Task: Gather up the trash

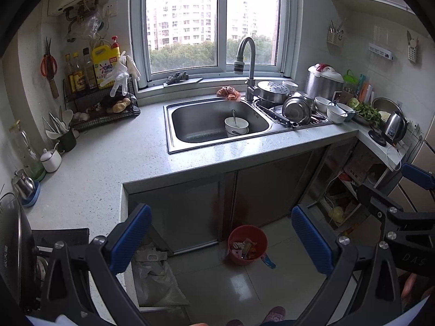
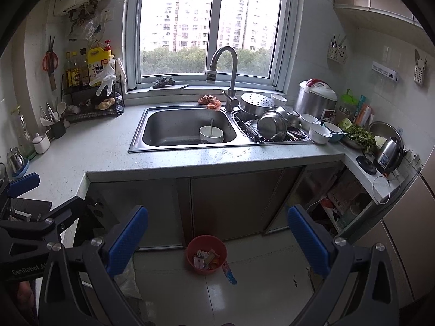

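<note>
1. The left gripper [image 1: 221, 236] is held spread wide, gripping nothing.
2. The right gripper [image 2: 217, 237] is likewise spread and unloaded.
3. The red trash bin [image 2: 206, 254], holding wrappers, is seen on the floor at six o'clock from the sink [image 2: 163, 144].

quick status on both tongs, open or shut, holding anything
Left tongs: open, holding nothing.
Right tongs: open, holding nothing.
</note>
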A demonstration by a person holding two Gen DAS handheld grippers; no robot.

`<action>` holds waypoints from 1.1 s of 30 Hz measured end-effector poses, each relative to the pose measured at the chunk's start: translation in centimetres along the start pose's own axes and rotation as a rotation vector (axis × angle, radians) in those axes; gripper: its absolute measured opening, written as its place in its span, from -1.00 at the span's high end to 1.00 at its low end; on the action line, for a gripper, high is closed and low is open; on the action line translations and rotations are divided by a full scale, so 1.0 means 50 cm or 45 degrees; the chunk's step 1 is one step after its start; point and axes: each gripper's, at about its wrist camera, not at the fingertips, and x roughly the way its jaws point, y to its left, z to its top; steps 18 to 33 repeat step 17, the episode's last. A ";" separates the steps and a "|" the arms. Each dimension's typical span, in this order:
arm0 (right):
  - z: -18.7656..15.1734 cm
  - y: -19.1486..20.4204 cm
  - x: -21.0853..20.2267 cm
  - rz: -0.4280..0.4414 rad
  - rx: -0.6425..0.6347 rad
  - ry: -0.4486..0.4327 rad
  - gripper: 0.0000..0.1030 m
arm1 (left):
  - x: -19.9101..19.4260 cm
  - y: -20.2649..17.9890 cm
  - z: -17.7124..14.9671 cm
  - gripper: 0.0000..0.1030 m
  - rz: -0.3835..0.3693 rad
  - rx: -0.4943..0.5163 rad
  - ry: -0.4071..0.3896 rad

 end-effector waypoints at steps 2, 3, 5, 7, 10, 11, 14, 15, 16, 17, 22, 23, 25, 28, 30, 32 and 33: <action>-0.001 0.000 0.001 -0.010 0.001 0.007 -0.99 | 0.001 0.000 0.000 -0.99 -0.006 0.003 -0.002; -0.002 0.000 0.001 -0.012 0.002 0.008 -0.99 | 0.001 -0.001 0.001 -0.99 -0.008 0.007 -0.005; -0.002 -0.001 0.000 -0.020 0.004 0.009 -0.99 | 0.002 0.000 0.001 -0.99 -0.016 0.011 -0.004; -0.003 0.000 0.000 -0.027 0.009 0.012 -0.99 | 0.004 0.000 0.001 -0.99 -0.021 0.010 -0.003; -0.004 0.000 -0.001 -0.035 0.012 0.014 -0.99 | 0.005 0.001 0.002 -0.99 -0.027 0.010 -0.008; -0.004 0.000 -0.001 -0.036 0.013 0.016 -0.99 | 0.006 0.003 0.004 -0.99 -0.029 0.008 -0.009; -0.006 0.002 -0.001 -0.038 0.016 0.022 -0.99 | 0.007 0.006 0.005 -0.99 -0.032 0.004 -0.015; -0.007 0.002 -0.001 -0.036 0.018 0.025 -0.99 | 0.008 0.006 0.006 -0.99 -0.032 0.003 -0.015; -0.007 0.002 0.000 -0.034 0.018 0.027 -0.99 | 0.007 0.007 0.005 -0.99 -0.035 0.004 -0.013; -0.008 0.001 0.001 -0.034 0.019 0.028 -0.99 | 0.007 0.008 0.003 -0.99 -0.040 0.006 -0.009; -0.008 0.001 0.001 -0.034 0.019 0.028 -0.99 | 0.007 0.008 0.003 -0.99 -0.040 0.006 -0.009; -0.008 0.001 0.001 -0.034 0.019 0.028 -0.99 | 0.007 0.008 0.003 -0.99 -0.040 0.006 -0.009; -0.008 0.001 0.001 -0.034 0.019 0.028 -0.99 | 0.007 0.008 0.003 -0.99 -0.040 0.006 -0.009; -0.008 0.001 0.001 -0.034 0.019 0.028 -0.99 | 0.007 0.008 0.003 -0.99 -0.040 0.006 -0.009; -0.008 0.001 0.001 -0.034 0.019 0.028 -0.99 | 0.007 0.008 0.003 -0.99 -0.040 0.006 -0.009; -0.008 0.001 0.001 -0.034 0.019 0.028 -0.99 | 0.007 0.008 0.003 -0.99 -0.040 0.006 -0.009; -0.008 0.001 0.001 -0.034 0.019 0.028 -0.99 | 0.007 0.008 0.003 -0.99 -0.040 0.006 -0.009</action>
